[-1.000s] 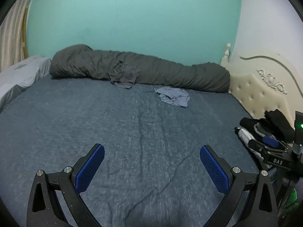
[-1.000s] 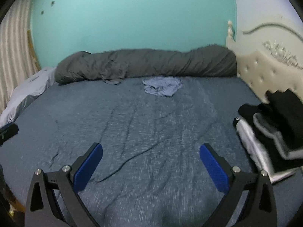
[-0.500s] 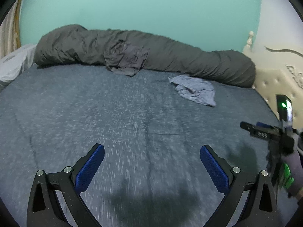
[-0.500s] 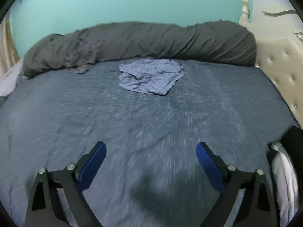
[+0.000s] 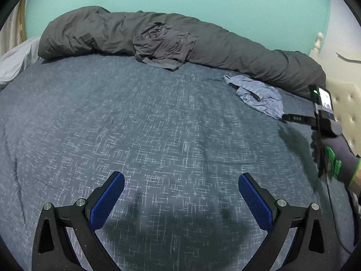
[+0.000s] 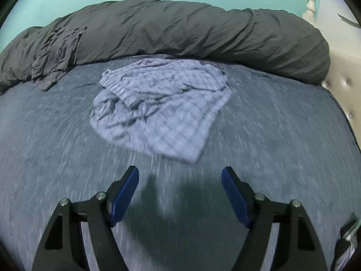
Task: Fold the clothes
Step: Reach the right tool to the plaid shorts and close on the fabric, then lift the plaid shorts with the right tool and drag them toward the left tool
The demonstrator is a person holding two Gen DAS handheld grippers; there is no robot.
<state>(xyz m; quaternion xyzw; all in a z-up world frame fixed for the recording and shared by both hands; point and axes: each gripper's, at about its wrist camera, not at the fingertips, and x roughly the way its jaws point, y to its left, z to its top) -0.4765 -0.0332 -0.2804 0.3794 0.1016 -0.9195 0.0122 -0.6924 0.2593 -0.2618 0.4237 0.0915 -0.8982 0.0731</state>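
Two claws hang over the bed (image 6: pixel 56 158), and both have swept forward and down across it in the last second. The checked shirt (image 6: pixel 162 110), a small far patch a moment ago, now lies crumpled just ahead of the right claw (image 6: pixel 180 189), whose jaws are closing from full spread with nothing yet between them; I judge a grab at the near hem comes next, the first step before any folding. The left claw (image 5: pixel 181 199) stays wide and empty over bare sheet, the shirt well off to its right. Beyond the shirt a rolled duvet (image 6: pixel 191 29) runs along the far edge, with a grey garment (image 5: pixel 164 45) draped on it. Nothing lies between the right claw and the shirt; motion blur hides the hem's exact lie.
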